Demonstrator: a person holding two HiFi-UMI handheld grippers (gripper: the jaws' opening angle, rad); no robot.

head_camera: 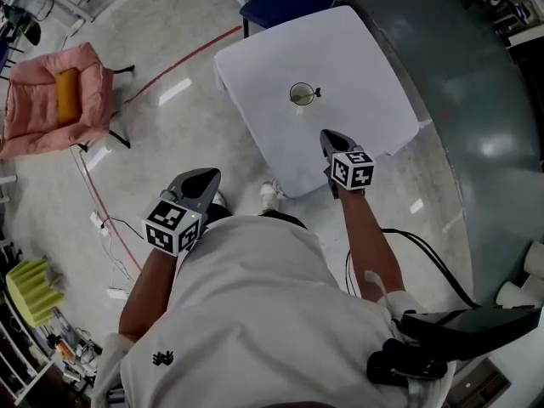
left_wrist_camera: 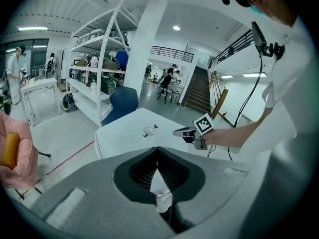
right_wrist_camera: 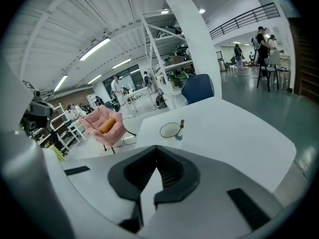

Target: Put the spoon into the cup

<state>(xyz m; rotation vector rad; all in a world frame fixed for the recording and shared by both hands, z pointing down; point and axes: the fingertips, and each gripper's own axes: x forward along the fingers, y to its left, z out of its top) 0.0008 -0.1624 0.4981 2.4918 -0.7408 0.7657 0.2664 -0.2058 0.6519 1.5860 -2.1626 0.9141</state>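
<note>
Now, at left, our left gripper (head_camera: 202, 177) hangs shut and empty over the floor. Mid-table (head_camera: 357, 58), the spoon (head_camera: 316, 92) stands in the glass cup (head_camera: 291, 94). Our right gripper (head_camera: 328, 136), jaws together, holds nothing. We judge the task done, needing only withdrawal.

— Bright, even light comes from the ceiling strips (right_wrist_camera: 93, 49), and white glare patches sit on the glossy floor (head_camera: 174, 90).
— The head view is sharp: the cup (head_camera: 301, 93) is small but crisp. Both gripper views bend hard, with black corners and curved lines near the edges.
</note>
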